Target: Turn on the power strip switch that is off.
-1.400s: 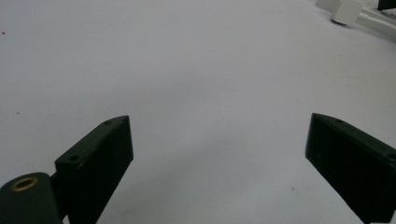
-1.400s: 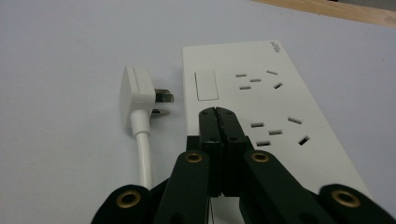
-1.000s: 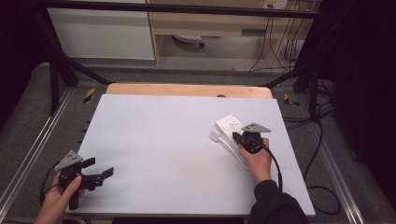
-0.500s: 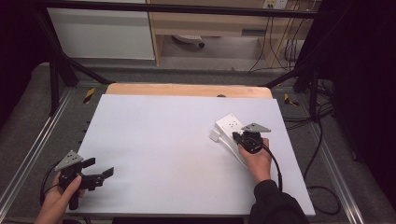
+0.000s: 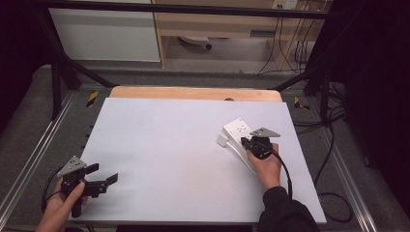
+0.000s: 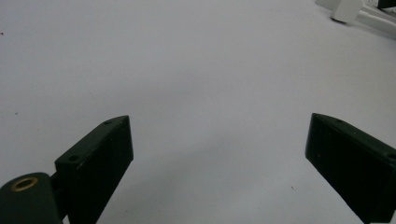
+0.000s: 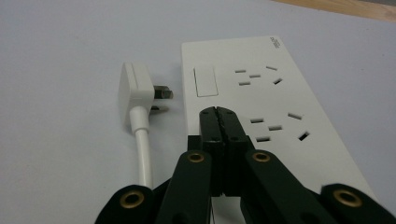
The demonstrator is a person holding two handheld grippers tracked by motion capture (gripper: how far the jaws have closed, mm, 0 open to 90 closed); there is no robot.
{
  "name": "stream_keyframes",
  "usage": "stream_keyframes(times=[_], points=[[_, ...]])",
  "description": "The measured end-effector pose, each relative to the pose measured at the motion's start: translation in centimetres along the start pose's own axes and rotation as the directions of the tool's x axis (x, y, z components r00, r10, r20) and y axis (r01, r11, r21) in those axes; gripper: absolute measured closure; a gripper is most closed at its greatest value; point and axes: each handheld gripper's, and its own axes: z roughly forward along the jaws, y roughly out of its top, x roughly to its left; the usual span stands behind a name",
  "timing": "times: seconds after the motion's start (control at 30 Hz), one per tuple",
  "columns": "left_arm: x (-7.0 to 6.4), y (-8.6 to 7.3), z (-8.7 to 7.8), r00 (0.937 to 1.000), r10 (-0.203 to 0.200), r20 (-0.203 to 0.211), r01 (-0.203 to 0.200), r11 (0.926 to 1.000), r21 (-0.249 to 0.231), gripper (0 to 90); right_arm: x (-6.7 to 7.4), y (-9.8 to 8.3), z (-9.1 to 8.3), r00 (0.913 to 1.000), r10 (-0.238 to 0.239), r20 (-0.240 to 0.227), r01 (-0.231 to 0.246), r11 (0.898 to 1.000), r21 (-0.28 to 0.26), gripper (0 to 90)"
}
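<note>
Your right gripper has its jaws pressed together, empty, tips over the white power strip at the table's three o'clock side. Small grey lettering at the strip's far corner is unreadable. Its white plug lies at the strip's nine o'clock. Your left gripper is spread wide over bare table.

The power strip lies on the desk, toward its right side. Its plug rests just left of it (prongs facing the strip), the cord trailing toward the near edge.
</note>
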Motion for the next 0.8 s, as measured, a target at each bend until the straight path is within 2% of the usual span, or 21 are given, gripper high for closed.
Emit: stream_keyframes(times=[0.47,0.53,0.8], points=[[-0.02,0.00,0.02,1.0000,0.002,0.001,-0.002,1.0000,0.002,7.8,-0.01,-0.03,0.01,0.9999,0.011,0.005,-0.011,1.000,-0.005,89.9],[0.01,0.00,0.03,1.0000,0.001,0.001,-0.001,1.0000,0.002,7.8,-0.09,-0.02,-0.09,0.9996,0.026,0.005,-0.026,1.000,-0.016,88.8],[0.01,-0.01,0.03,1.0000,0.001,0.002,-0.001,1.0000,0.002,7.8,-0.07,0.26,-0.42,0.9995,0.033,0.004,-0.032,0.998,-0.045,87.6]])
